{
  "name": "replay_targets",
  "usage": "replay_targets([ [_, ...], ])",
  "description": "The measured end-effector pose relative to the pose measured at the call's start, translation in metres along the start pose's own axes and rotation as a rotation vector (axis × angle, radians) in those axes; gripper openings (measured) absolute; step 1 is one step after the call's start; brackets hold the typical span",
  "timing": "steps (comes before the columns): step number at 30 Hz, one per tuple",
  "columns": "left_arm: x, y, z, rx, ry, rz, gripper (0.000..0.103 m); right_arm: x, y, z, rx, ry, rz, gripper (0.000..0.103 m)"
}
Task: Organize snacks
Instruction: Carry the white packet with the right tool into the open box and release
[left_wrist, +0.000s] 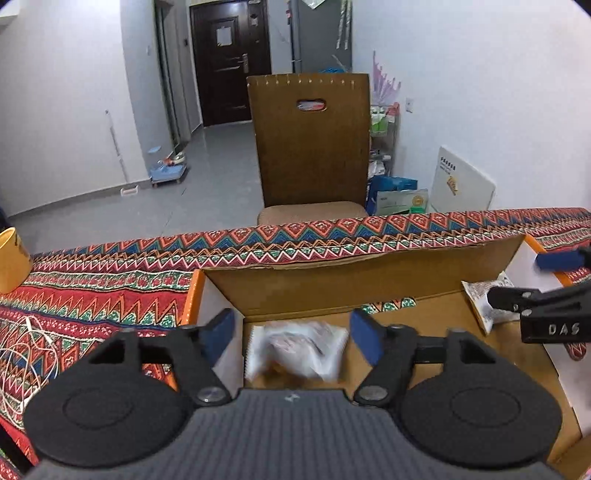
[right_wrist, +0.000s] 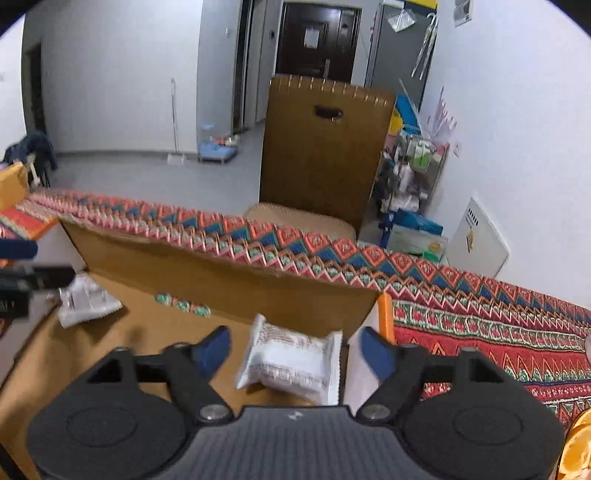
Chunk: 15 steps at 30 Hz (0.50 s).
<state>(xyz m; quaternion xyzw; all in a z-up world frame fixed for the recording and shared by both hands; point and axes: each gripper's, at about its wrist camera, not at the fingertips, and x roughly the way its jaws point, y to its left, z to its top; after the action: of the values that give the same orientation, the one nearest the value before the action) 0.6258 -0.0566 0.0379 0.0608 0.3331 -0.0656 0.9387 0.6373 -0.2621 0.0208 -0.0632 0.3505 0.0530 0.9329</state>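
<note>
Packet (right_wrist: 291, 360) lies at 12 o'clock between right gripper's (right_wrist: 295, 350) parted fingers — long axis crosswise; left gripper (left_wrist: 291, 334) likewise apart.

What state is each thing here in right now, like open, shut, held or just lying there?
Left hand-held gripper: open, a packet between its fingers, not pinched.
Right hand-held gripper: open, over a packet.
Left snack packet: blurred, inside the box, free.
Right snack packet: inside the box, free.
Cardboard box: open, flaps up.
Dark door: shut.
</note>
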Motion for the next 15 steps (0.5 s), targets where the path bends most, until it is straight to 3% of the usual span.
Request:
replay_targets([
  [6,-0.02,0.005,-0.001,-0.016,-0.009,-0.002,0.076,-0.015,0.003,-0.003,-0.02,-0.031,-0.016,0.086],
  [15,-0.144,-0.003,0.012,-0.013,-0.133,-0.044,0.088,-0.121,0.01,0.004,-0.04,-0.168,0.028,0.093],
])
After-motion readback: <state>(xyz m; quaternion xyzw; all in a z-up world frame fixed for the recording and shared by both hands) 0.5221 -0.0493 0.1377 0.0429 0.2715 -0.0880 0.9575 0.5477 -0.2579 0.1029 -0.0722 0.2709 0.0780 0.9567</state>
